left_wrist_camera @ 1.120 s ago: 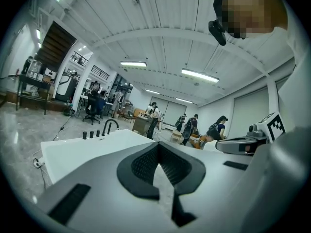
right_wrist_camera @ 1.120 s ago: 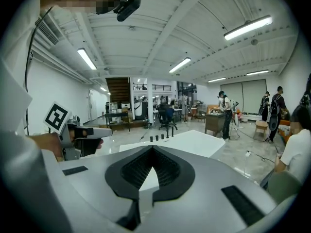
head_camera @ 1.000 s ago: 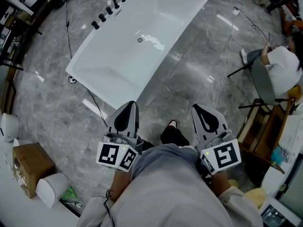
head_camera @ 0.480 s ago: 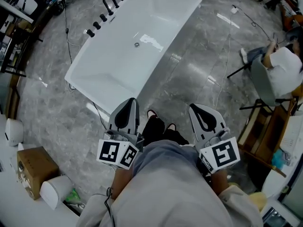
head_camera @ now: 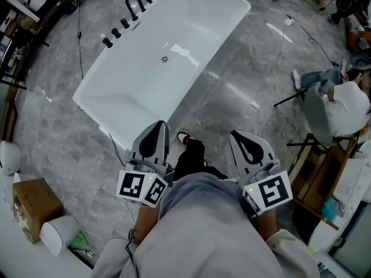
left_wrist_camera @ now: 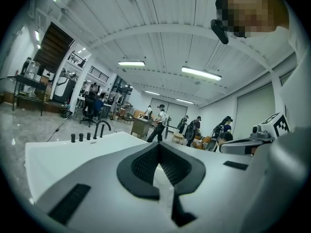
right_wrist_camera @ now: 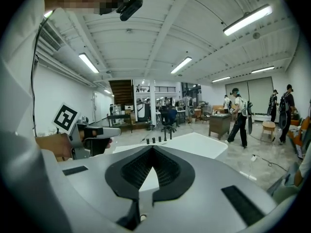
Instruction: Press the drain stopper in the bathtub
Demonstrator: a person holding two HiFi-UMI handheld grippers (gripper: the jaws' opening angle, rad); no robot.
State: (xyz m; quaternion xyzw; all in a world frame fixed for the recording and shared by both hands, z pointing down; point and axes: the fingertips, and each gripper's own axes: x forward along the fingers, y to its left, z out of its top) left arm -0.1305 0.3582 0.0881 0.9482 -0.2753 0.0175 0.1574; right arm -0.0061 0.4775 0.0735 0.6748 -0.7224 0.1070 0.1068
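In the head view, the person is standing on the gray floor (head_camera: pixel 64 138), and the white bathtub (head_camera: pixel 197 16) is lying ahead of them. The drain stopper (head_camera: pixel 164 58) is sitting in the middle of the tub's bottom, a small round dot. A black faucet (head_camera: pixel 137 0) and black knobs (head_camera: pixel 116 32) are sitting on the tub's far long edge. The left claw (head_camera: pixel 159 125) and the right claw (head_camera: pixel 236 135) are both pointing forward, low near the person's body and well apart from the stopper. The left one is hanging just off the tub's near corner.

In the left gripper view, the left claw (left_wrist_camera: pixel 158 145) is staying shut, with its two dark pads touching at the tip and nothing between them. The tub's edge with the knobs is showing beyond it.

In the right gripper view, the right claw (right_wrist_camera: pixel 153 149) is closed too and is holding nothing. It is looking across at the tub and the other claw.

The pressing is not started yet, I think. To do it well, the person is probably needing to step closer and lean over the near long edge. One shut claw is enough. Its tip should be coming straight down onto the middle of the stopper, then pushing slowly and gently. The tub's bottom looks smooth and shiny, so a slanted push could be slipping off. The other claw should be keeping clear of the rim.
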